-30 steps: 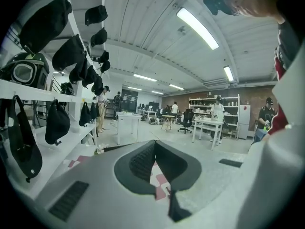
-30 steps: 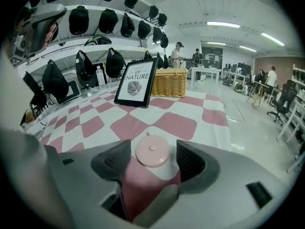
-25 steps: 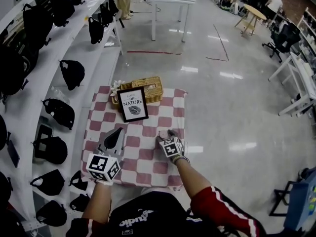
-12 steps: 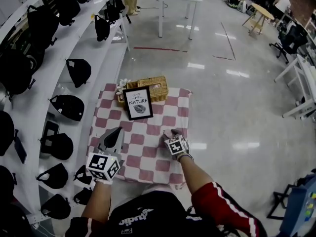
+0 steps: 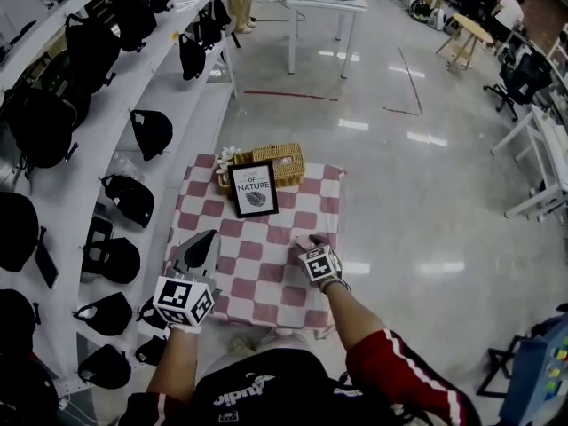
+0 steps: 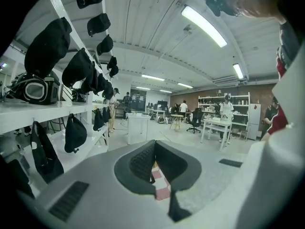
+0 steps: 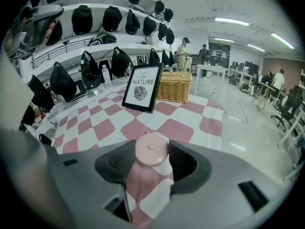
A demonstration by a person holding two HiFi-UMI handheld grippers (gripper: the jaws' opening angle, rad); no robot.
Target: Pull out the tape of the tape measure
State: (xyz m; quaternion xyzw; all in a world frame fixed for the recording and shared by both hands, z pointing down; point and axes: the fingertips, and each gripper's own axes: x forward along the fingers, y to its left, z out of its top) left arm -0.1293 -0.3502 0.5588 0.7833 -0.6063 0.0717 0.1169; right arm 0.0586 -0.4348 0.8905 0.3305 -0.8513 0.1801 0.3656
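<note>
A round pink tape measure point(image 7: 151, 149) sits between the pads of my right gripper point(image 7: 151, 162), which has just been closing and is now shut on it above the red-and-white checked cloth point(image 7: 105, 128). In the head view the right gripper point(image 5: 306, 241) is over the cloth's right middle, and its jaws mostly hide the tape measure. No tape shows pulled out. My left gripper point(image 5: 210, 238) hovers over the cloth's left side. Its jaws point(image 6: 155, 149) stand together with nothing between them.
A framed "nature" print point(image 5: 254, 189) leans against a wicker basket point(image 5: 282, 161) at the cloth's far edge, with white flowers point(image 5: 226, 155) beside it. White shelves with black caps and bags point(image 5: 53, 131) run close along the left. Shiny floor point(image 5: 417, 202) lies to the right.
Both grippers have risen slightly above the cloth, the right one with the pink tape measure between its jaws. The head view has shifted a little.
</note>
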